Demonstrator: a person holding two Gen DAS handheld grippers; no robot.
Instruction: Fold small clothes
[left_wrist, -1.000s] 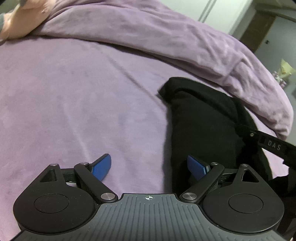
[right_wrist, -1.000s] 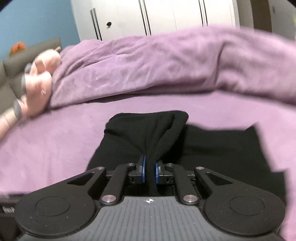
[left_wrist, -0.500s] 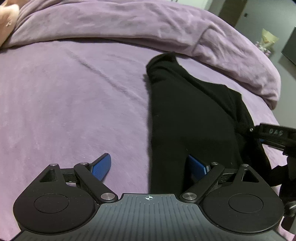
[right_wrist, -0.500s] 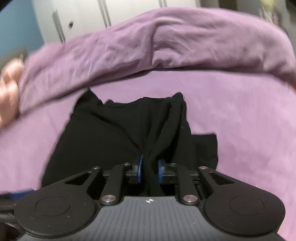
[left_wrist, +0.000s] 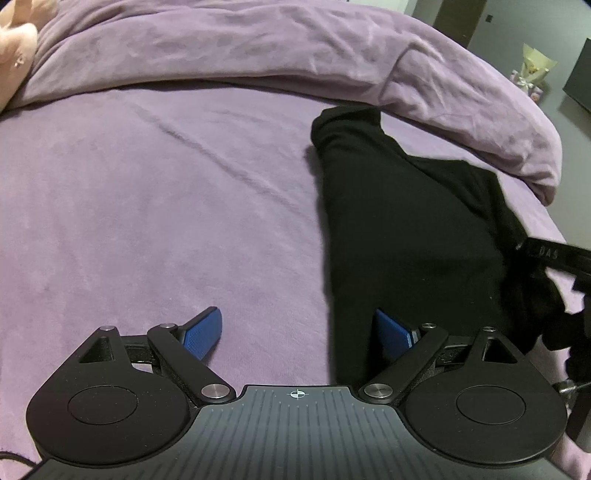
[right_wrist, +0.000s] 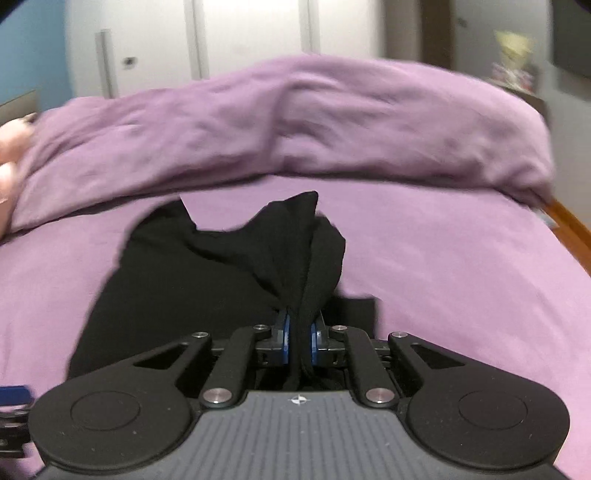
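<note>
We work on a bed (left_wrist: 147, 206) under a soft purple sheet, and the black garment (left_wrist: 406, 236) is our landmark. It lies flat on the sheet just in front of the rolled purple duvet (left_wrist: 258, 48), its long axis running from our hands away toward that duvet. Our right claw (right_wrist: 299, 341) is clenched on a gathered bunch at the garment's near right edge; its jaws have just been closing on that cloth, which rises in a limp peak above the pads. Our left claw (left_wrist: 295, 332) stands released, holding nothing. Its right pad hangs over the garment's near left edge, its left pad over bare sheet, so the garment lies ahead and to the right of it. We judge the left hand the nearer for pinning or picking that left edge. The fabric looks thin, matte and floppy, a knit that creases readily.
</note>
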